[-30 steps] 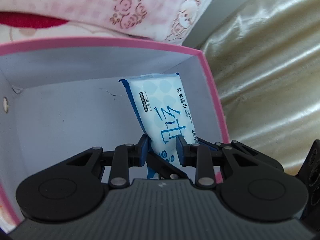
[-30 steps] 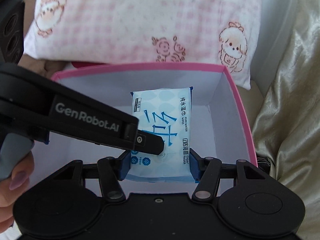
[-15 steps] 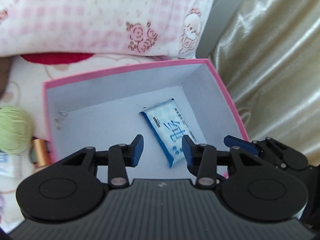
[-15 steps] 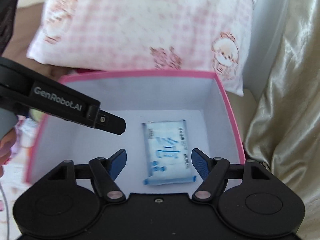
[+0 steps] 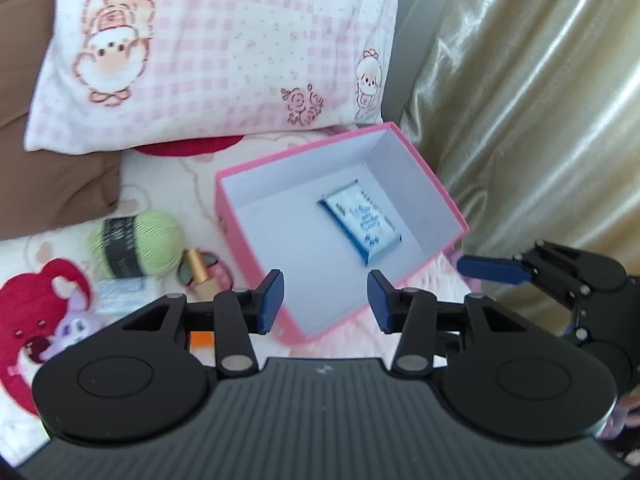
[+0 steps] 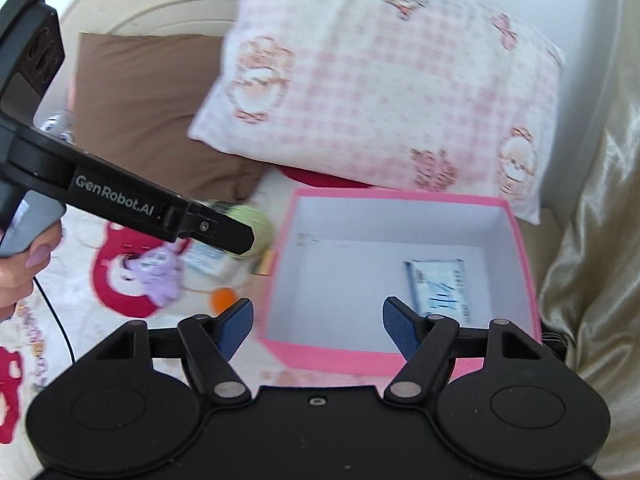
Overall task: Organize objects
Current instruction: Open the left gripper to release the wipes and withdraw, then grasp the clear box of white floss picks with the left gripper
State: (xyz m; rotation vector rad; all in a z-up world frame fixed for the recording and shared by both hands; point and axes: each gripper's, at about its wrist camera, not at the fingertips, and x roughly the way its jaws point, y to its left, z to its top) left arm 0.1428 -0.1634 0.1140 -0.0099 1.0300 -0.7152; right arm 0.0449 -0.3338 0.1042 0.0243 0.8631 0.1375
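A blue and white wet-wipes pack point(image 5: 360, 222) lies flat on the floor of the pink box point(image 5: 256, 264), toward its right side; it also shows in the right wrist view point(image 6: 440, 286), inside the same box point(image 6: 400, 196). My left gripper point(image 5: 326, 300) is open and empty, raised above the box's near left corner. My right gripper point(image 6: 316, 322) is open and empty above the box's near edge. A green yarn ball point(image 5: 134, 242), a gold tube point(image 5: 198, 270), a small white pack point(image 5: 120, 290) and a purple plush point(image 5: 68, 330) lie left of the box.
A pink checked pillow point(image 5: 208, 48) and a brown cushion point(image 5: 52, 188) lie behind the box. A shiny gold curtain point(image 5: 540, 120) hangs on the right. An orange ball point(image 6: 224, 298) lies near the plush point(image 6: 160, 276) on the printed bedsheet.
Both grippers let go of the wipes pack, opened and pulled up and back out of the box. The pack now lies flat inside. The views shifted left, showing the loose items.
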